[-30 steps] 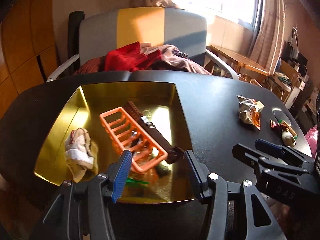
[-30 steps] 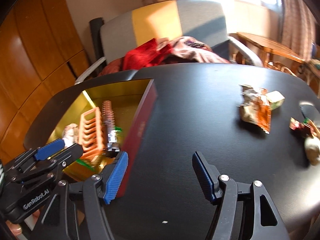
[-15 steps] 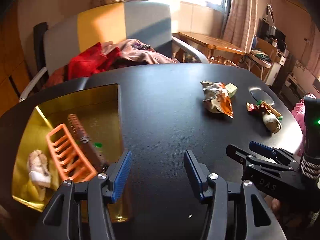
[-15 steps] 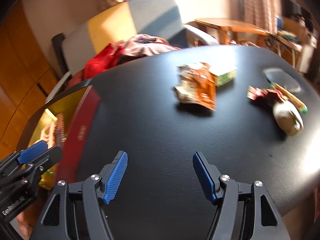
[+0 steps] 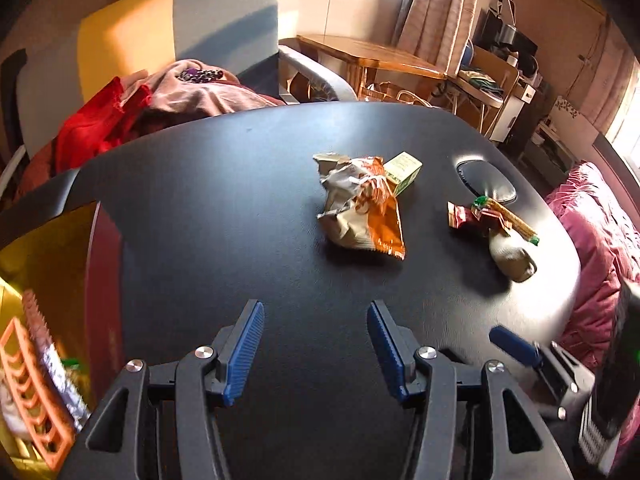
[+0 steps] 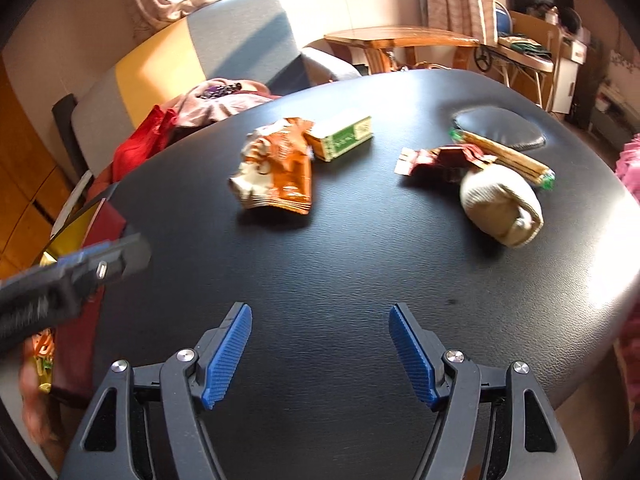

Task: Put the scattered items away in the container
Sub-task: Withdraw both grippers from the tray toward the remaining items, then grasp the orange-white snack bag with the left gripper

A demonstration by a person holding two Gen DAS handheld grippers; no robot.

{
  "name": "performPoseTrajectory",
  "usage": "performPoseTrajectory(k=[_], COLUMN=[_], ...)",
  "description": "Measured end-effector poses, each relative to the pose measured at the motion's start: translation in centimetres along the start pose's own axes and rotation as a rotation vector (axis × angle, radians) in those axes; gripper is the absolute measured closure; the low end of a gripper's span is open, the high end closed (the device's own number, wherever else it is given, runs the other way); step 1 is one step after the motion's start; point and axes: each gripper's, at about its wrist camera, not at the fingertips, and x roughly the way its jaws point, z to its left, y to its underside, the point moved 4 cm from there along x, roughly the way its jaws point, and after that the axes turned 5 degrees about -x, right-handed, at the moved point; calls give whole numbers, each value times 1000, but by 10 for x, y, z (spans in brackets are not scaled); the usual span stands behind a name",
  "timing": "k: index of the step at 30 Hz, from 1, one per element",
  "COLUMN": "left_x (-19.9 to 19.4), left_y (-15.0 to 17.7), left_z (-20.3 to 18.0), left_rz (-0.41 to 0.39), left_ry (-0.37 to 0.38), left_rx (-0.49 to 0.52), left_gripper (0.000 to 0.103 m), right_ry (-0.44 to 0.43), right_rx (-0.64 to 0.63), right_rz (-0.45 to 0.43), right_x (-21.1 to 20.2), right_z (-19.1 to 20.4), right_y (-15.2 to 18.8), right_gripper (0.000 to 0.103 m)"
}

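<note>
On the black table (image 5: 240, 216) lie a crumpled orange snack bag (image 5: 362, 208) (image 6: 276, 172), a small green-and-cream box (image 5: 404, 168) (image 6: 344, 136), a red wrapper (image 5: 466, 216) (image 6: 436, 158), a stick packet (image 5: 510, 220) (image 6: 504, 152) and a rolled beige sock (image 5: 512, 256) (image 6: 500, 208). The gold-lined red container (image 5: 102, 264) (image 6: 104, 220) is at the far left and holds an orange rack (image 5: 28, 376). My left gripper (image 5: 316, 344) is open and empty above bare table. My right gripper (image 6: 320, 356) is open and empty, short of the sock.
A chair (image 5: 180, 40) piled with red and pink clothes (image 5: 120, 120) stands behind the table. A dark round pad (image 5: 486, 182) lies at the far right. A pink blanket (image 5: 600, 240) lies off the right edge. A wooden side table (image 5: 372, 54) is behind.
Both grippers have swung right, away from the container toward the scattered items. The items are now nearer and more central. Both stay open and empty.
</note>
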Motion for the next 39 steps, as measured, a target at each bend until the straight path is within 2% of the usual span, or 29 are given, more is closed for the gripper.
performPoseTrajectory(k=[3,11,15,18,21,29,32,34,38,39], left_x=[18,59,78,90,97,119,128,133,134,132], left_y=[-20,-71,-84,-90,-94,-104,-107,-107,-104,-102], left_z=[-11,-30,-34,-36,-39,-48,-53,-56,-55,-53], left_rz=[12,22,21,51,38,66,79,79,70,64], left_ry=[17,127,118,144,134,103,83,61,39,37], left_rx=[10,33,89,108,139,196,223,243,239,238], left_gripper=[48,48,48,48,46,38,33,26,27,31], right_ry=[10,34,17,15,13,4,3,3,7,8], right_rx=[2,8,3,-6,-6,5,7,6,-3,-2], right_rz=[2,6,-2,-2,6,5,6,6,1,2], right_x=[4,14,18,22,28,31,32,31,28,27], right_z=[-6,-21,-23,-21,-22,-24,-22,-20,-17,-18], right_y=[-1,-4,-11,-14,-14,-18,-18,-18,-17,-16], right_gripper=[30,28,28,27,27,25,24,24,24,24])
